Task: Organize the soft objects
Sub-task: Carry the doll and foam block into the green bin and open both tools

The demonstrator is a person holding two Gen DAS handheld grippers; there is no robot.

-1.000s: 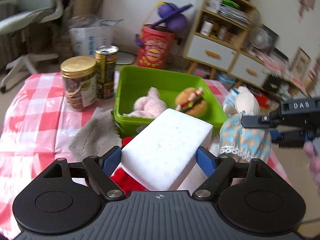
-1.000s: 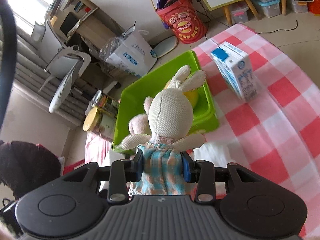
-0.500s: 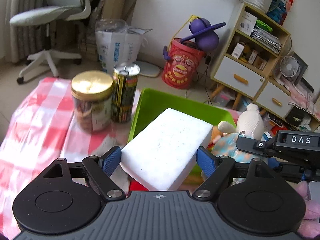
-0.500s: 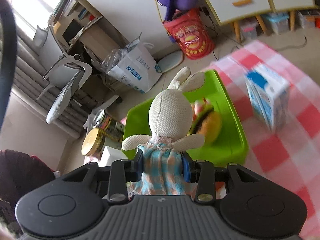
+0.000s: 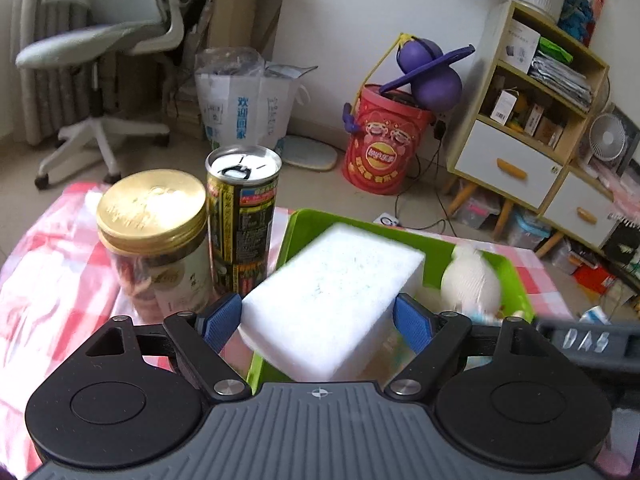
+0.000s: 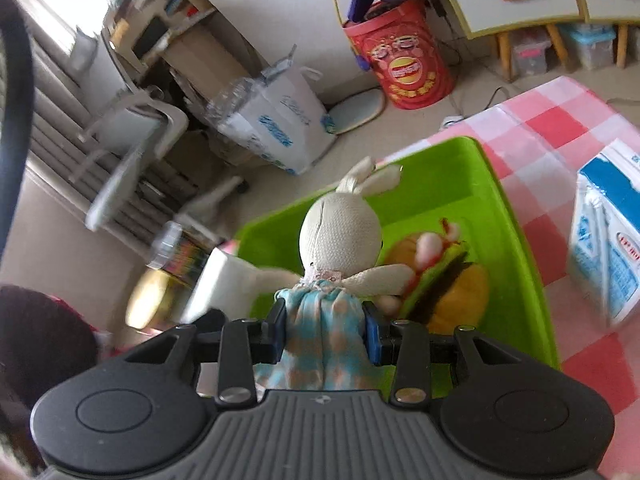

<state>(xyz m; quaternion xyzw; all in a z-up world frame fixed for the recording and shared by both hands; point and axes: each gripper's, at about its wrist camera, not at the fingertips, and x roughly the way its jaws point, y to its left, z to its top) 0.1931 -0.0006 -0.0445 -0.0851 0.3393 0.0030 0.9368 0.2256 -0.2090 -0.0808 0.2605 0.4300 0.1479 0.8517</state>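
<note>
My left gripper (image 5: 318, 320) is shut on a white sponge block (image 5: 332, 300) and holds it over the near left part of the green bin (image 5: 308, 224). My right gripper (image 6: 325, 330) is shut on a cream rabbit doll in a blue checked dress (image 6: 340, 240), held over the green bin (image 6: 516, 240). A plush burger (image 6: 444, 280) lies in the bin just right of the doll. The doll's head (image 5: 472, 284) shows blurred in the left wrist view, over the bin. The sponge (image 6: 216, 284) shows blurred at the doll's left.
A gold-lidded jar (image 5: 154, 240) and a dark drink can (image 5: 242, 216) stand on the red checked tablecloth (image 5: 52, 280) left of the bin. A blue and white carton (image 6: 604, 240) stands right of the bin. A chair, bags, a red bucket and shelves stand beyond the table.
Both grippers moved forward over the green bin with their loads. The rabbit doll now hangs over the bin beside the burger, and the sponge is above the bin's left part.
</note>
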